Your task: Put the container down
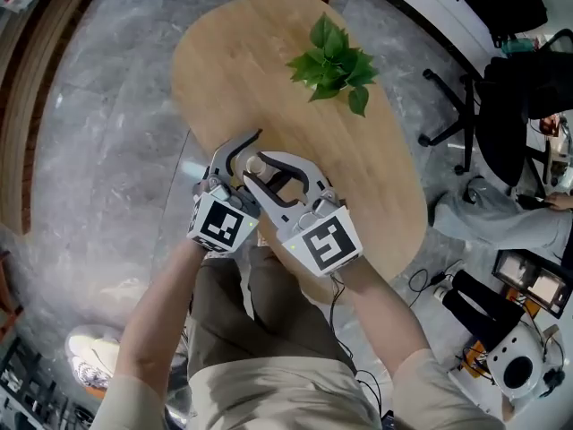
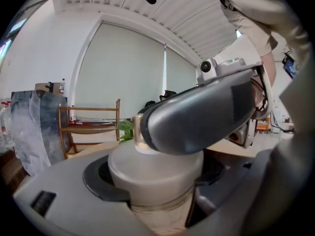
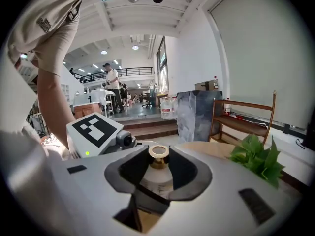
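I hold the container [image 2: 162, 215] with both tools.
Left gripper [image 1: 238, 156] clamps its white lid [image 2: 155, 168]; right gripper [image 3: 158, 161] pinches the gold knob [image 1: 256, 163]; contents unclear.

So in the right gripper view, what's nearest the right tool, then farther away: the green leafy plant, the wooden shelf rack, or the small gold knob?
1. Small gold knob: held between the jaws of the right tool, centre.
2. Green leafy plant: farther out, lower right.
3. Wooden shelf rack: farthest back, right, behind the plant.

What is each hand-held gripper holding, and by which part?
The left hand-held gripper grips the container at its white lid; the right hand-held gripper pinches the lid's gold knob.
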